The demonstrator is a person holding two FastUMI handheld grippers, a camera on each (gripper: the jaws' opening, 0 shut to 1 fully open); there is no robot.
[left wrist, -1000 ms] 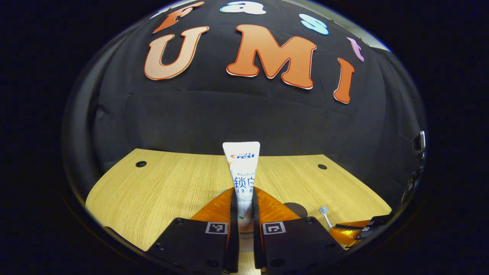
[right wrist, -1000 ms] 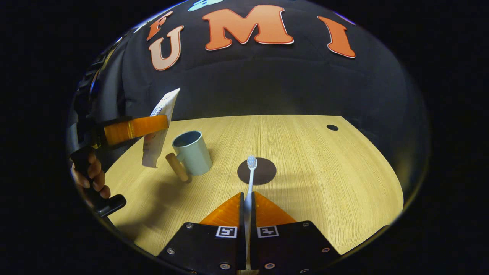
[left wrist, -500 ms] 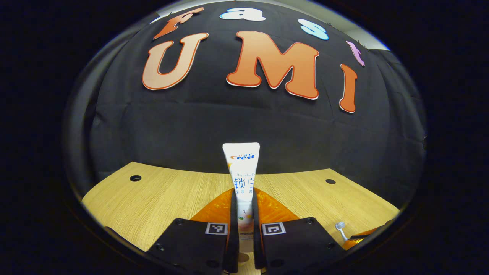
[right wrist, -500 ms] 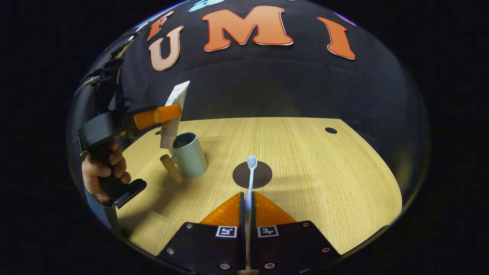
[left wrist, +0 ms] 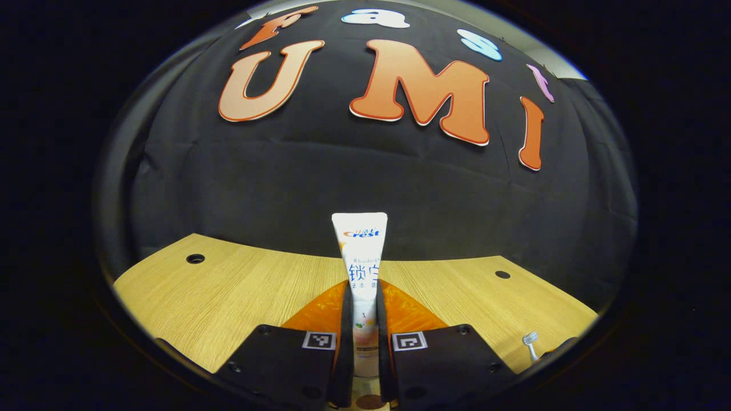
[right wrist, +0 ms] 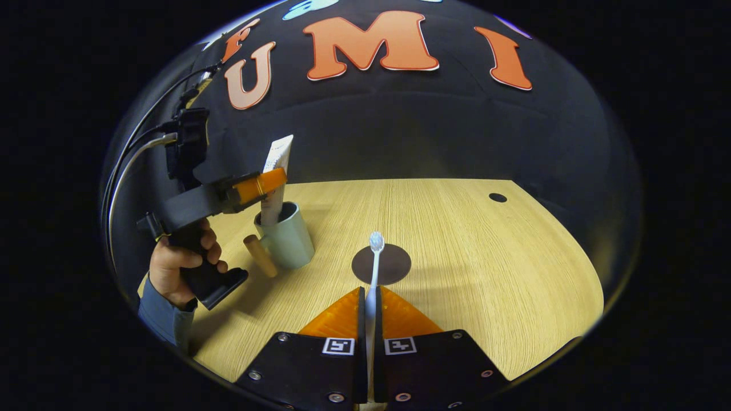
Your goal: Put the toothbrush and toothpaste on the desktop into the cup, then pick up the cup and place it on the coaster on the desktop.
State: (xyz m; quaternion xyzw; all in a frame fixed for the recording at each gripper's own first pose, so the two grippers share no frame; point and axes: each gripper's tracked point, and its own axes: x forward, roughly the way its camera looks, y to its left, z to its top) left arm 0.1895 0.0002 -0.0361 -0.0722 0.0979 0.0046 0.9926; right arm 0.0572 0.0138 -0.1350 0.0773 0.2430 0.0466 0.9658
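Now my left gripper [right wrist: 274, 178] pinches the toothpaste [right wrist: 276, 181] upright, its lower end inside the cup [right wrist: 285, 240]; I should lower it straight before letting go. Right of the cup, my right gripper [right wrist: 368, 299] clamps the toothbrush [right wrist: 374, 260] above the coaster [right wrist: 394, 268].

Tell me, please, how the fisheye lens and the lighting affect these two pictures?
Left gripper view: the table edge bows upward, and the toothpaste is sharp and evenly lit. Right gripper view: the table's far edge curves, soft shadows fall beside the cup and coaster, and the toothbrush is in focus.
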